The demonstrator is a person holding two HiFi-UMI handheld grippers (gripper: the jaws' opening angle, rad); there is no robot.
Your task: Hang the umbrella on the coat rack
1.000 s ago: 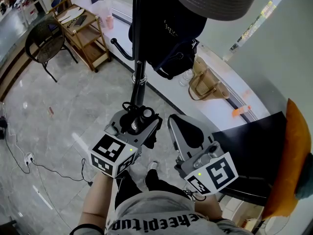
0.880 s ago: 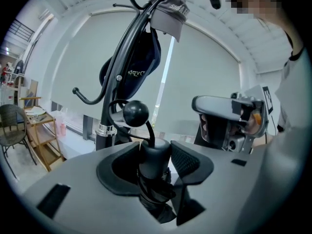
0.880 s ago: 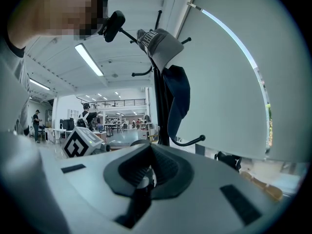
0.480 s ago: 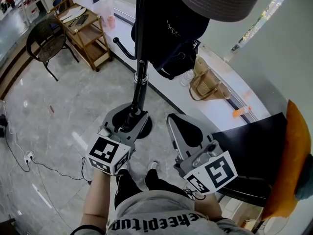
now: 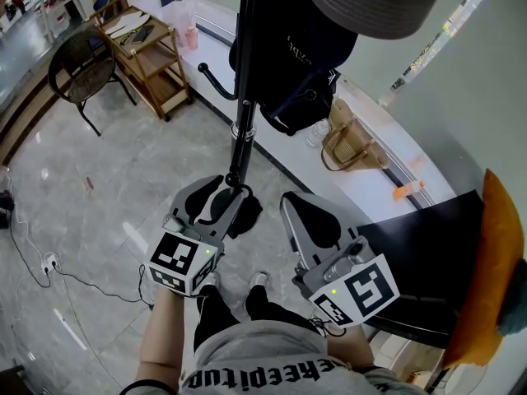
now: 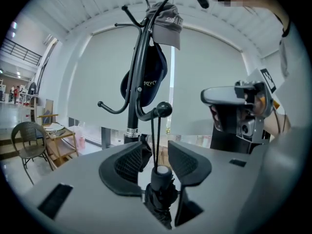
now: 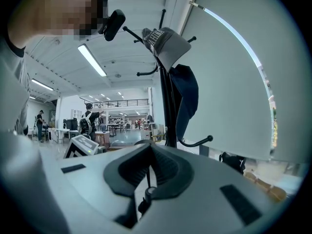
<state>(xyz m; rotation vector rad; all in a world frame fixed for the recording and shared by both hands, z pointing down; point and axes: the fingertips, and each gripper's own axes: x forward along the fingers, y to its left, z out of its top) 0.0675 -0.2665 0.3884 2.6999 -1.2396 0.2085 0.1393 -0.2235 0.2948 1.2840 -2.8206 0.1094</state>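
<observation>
Grey marble floor, wicker chair, wooden trolley — pale blinds

Pale lettering on the dark bag hanging from the coat rack reads roughly "Dyp" in the left gripper view. In the head view it is too small to read. The grey cap atop the coat rack bears print too blurred to read. Below the coat rack's foot, the person's shirt shows "keepitu" — its ends are cut off.

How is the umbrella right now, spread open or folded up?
Folded up. In the left gripper view the umbrella is a narrow dark bundle, gathered tight below its handle; no canopy is spread out.
</observation>
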